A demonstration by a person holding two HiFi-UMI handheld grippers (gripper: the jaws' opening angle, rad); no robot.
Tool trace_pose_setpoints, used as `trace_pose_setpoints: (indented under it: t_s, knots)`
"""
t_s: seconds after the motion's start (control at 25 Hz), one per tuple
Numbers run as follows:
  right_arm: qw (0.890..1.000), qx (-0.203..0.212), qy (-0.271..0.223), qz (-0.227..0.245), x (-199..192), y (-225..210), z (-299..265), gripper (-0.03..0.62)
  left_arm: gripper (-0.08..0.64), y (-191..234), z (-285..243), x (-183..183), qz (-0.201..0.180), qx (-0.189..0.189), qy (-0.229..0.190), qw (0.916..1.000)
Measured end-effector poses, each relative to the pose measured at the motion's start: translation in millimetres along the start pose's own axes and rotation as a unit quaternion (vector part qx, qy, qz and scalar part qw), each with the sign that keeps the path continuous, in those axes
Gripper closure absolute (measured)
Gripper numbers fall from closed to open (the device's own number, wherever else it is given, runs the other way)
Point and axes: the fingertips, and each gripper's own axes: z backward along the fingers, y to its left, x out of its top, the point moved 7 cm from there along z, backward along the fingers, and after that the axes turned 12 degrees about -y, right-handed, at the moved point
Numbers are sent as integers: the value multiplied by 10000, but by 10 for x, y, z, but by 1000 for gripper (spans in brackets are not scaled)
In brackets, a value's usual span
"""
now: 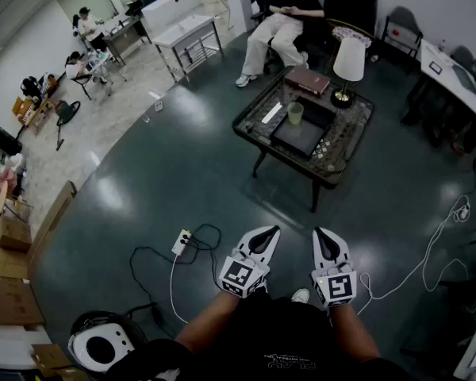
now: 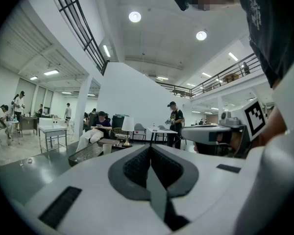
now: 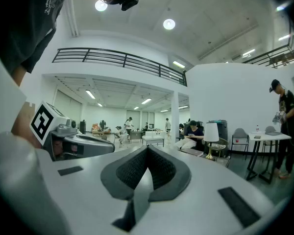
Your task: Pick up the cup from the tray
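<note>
I note bright, even light from round ceiling lamps [image 2: 134, 16]; soft glare patches on floor [image 1: 182, 157]; strong fisheye bending, dark corners; near foreground blurred.

On the desk [image 1: 351, 132]: one tray [image 1: 301, 137], one cup [image 1: 295, 113], one lamp [image 1: 348, 60], one book [image 1: 307, 80]. Behind the desk: one seated person [image 1: 282, 24]. In front of the desk: one power strip [image 1: 182, 241] on the floor, and two grippers, the left gripper [image 1: 270, 231] and the right gripper [image 1: 320, 233].
</note>
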Motion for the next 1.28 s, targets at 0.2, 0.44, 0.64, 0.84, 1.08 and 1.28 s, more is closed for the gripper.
trace_pose_setpoints:
  t_s: [0.2,0.44,0.64,0.84,1.08,1.28]
  knots:
    - [10000,2,-29,-76,-74,21,5,594,549,32,13,40,9,19,-29,10000]
    - [10000,-13,-17,-78,-83,-3,-10,594,549,19,-7,31,-64,-25,22,10000]
    - [9999,-11,-132,-87,-125,-1,-61,594,549,55,-9,-24,-111,-49,90,9999]
    - [9997,19,-201,-162,-148,5,-218,594,549,210,-46,-6,-97,-18,62,9999]
    - [9997,37,-210,-91,-144,48,-486,594,549,455,-85,-4,-142,-57,65,9999]
    - [9997,18,-211,-84,-144,112,-738,594,549,721,-135,20,-116,-148,42,9998]
